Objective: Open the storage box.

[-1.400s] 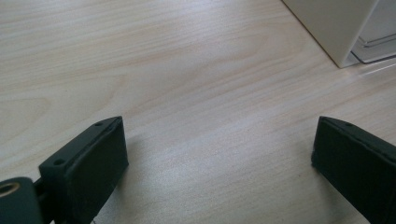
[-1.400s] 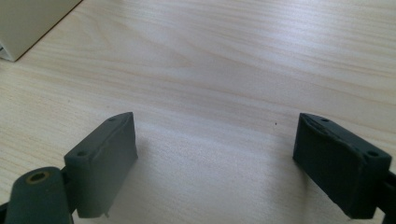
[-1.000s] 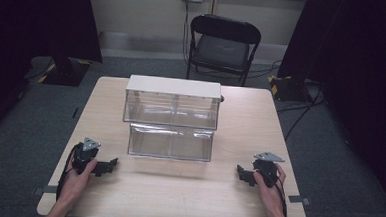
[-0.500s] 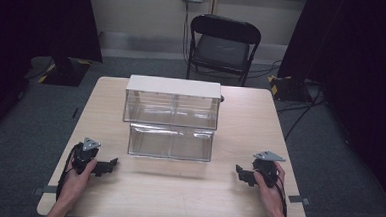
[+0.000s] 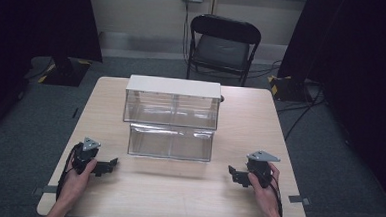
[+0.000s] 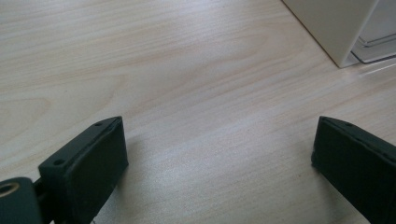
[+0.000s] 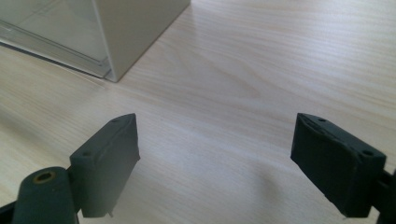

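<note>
Both grippers sit idle at the near edge of the table [image 5: 260, 117], one on each side of the clear drawer unit [image 5: 171, 118]. Left gripper [image 5: 109, 164] and right gripper [image 5: 233, 173] each point inward toward the unit, well apart from it, touching nothing.

Claw state: both released. In the left gripper view the jaws stand wide with bare wood between them; same in the right gripper view. Nothing held.

The unit sits mid-table, a cream-topped case with two clear tiers. The lower drawer [image 5: 171, 142] looks pulled forward toward the person; the upper drawer [image 5: 171, 109] sits further back, flush with the case. Both look empty, though glare makes that hard to confirm. Each gripper view catches a near corner of the case: at upper right in the left gripper view [image 6: 334, 25], at upper left in the right gripper view [image 7: 133, 28].

Step in hand, as judged: start pose, pre-approach. No contact made yet.

Next move likely calls for:
- bring one gripper in low to the lower drawer front
- keep the jaws open until the front lip is between them, or push flat on the face
- brace the case with the other gripper so the light unit doesn't slide.
</note>
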Action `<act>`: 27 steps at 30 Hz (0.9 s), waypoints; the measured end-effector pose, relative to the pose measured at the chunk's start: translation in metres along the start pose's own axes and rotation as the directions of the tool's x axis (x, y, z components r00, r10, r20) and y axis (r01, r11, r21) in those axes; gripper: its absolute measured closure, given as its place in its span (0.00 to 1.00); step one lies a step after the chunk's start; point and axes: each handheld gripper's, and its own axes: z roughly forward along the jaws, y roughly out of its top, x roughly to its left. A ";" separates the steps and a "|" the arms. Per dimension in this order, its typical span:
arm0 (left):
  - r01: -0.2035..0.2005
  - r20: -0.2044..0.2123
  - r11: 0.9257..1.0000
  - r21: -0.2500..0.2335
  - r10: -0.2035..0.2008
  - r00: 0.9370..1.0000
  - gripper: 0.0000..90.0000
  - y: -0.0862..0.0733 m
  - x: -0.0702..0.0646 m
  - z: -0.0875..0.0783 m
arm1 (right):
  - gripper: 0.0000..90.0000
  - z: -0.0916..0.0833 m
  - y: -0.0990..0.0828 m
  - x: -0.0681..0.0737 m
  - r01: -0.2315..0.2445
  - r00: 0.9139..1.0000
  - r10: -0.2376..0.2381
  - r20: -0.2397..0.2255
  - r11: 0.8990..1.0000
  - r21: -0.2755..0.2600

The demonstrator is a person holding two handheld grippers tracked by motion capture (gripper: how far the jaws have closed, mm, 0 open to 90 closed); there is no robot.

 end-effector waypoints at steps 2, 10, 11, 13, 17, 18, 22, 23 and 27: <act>0.000 0.000 1.000 0.000 0.000 1.000 0.03 0.000 0.000 0.000 | 0.16 -0.002 0.003 0.003 0.009 1.000 -0.009 -0.009 1.000 -0.006; 0.002 0.001 1.000 0.000 -0.002 1.000 0.03 0.000 0.000 0.000 | 0.16 -0.006 0.009 0.015 0.031 0.998 -0.032 -0.048 0.999 -0.024; 0.002 0.001 1.000 0.000 -0.002 1.000 0.03 0.000 0.000 0.000 | 0.16 -0.006 0.010 0.016 0.027 0.998 -0.028 -0.055 0.999 -0.022; 0.002 0.001 1.000 0.000 -0.002 1.000 0.03 0.000 0.000 0.000 | 0.16 -0.006 0.011 0.020 0.039 0.997 -0.041 -0.069 0.999 -0.027; 0.003 0.001 1.000 -0.001 -0.003 1.000 0.03 0.000 0.000 0.000 | 0.16 -0.005 0.014 0.028 0.056 0.995 -0.058 -0.083 0.998 -0.033; 0.002 0.001 1.000 -0.001 -0.002 1.000 0.03 0.000 0.000 0.000 | 0.16 -0.004 0.015 0.030 0.058 0.995 -0.061 -0.084 0.998 -0.034; 0.002 0.001 1.000 0.000 -0.002 1.000 0.03 0.000 0.000 0.000 | 0.16 -0.001 0.017 0.039 0.076 0.992 -0.079 -0.102 0.996 -0.035; 0.002 0.001 1.000 0.000 -0.002 1.000 0.03 0.000 0.000 0.000 | 0.16 0.000 0.018 0.042 0.079 0.991 -0.082 -0.108 0.996 -0.032; 0.001 0.001 1.000 0.000 -0.001 1.000 0.03 0.000 0.000 0.000 | 0.16 0.005 0.020 0.052 0.090 0.986 -0.093 -0.139 0.996 -0.028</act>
